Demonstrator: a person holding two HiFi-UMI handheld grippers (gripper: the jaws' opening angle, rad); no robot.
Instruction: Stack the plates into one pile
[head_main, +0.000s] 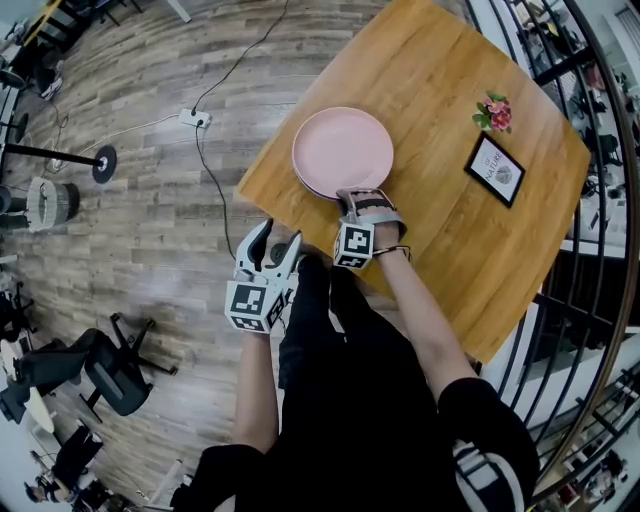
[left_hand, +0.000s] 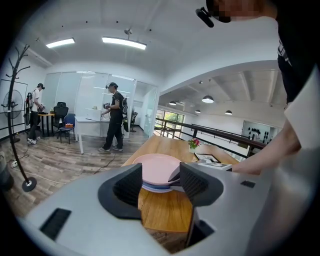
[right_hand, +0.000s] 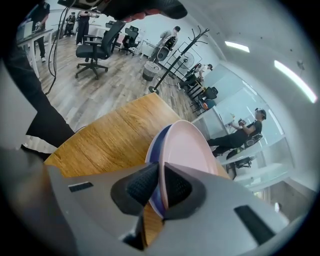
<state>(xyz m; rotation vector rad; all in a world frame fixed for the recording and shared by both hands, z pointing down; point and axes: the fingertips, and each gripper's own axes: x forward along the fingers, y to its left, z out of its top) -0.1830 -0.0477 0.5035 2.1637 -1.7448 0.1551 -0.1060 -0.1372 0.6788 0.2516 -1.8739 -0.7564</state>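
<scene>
A pink plate (head_main: 343, 150) lies on top of a blue plate (left_hand: 155, 188) near the wooden table's (head_main: 450, 240) left corner. My right gripper (head_main: 368, 200) reaches in from the near side and is shut on the pink plate's near rim; in the right gripper view the thin pink edge (right_hand: 187, 150) runs between the two pads (right_hand: 137, 186), with the blue plate (right_hand: 154, 165) just under it. My left gripper (head_main: 278, 240) hovers off the table's near-left edge, open and holding nothing. In the left gripper view the pile (left_hand: 157, 167) shows beyond its spread jaws.
A small flower pot (head_main: 494, 112) and a framed card (head_main: 494, 170) sit at the table's far right. A power strip (head_main: 194, 118) with cables lies on the wood floor. Office chairs (head_main: 110, 370) stand at the left, a railing (head_main: 600, 200) runs along the right. People (left_hand: 114, 117) stand far off.
</scene>
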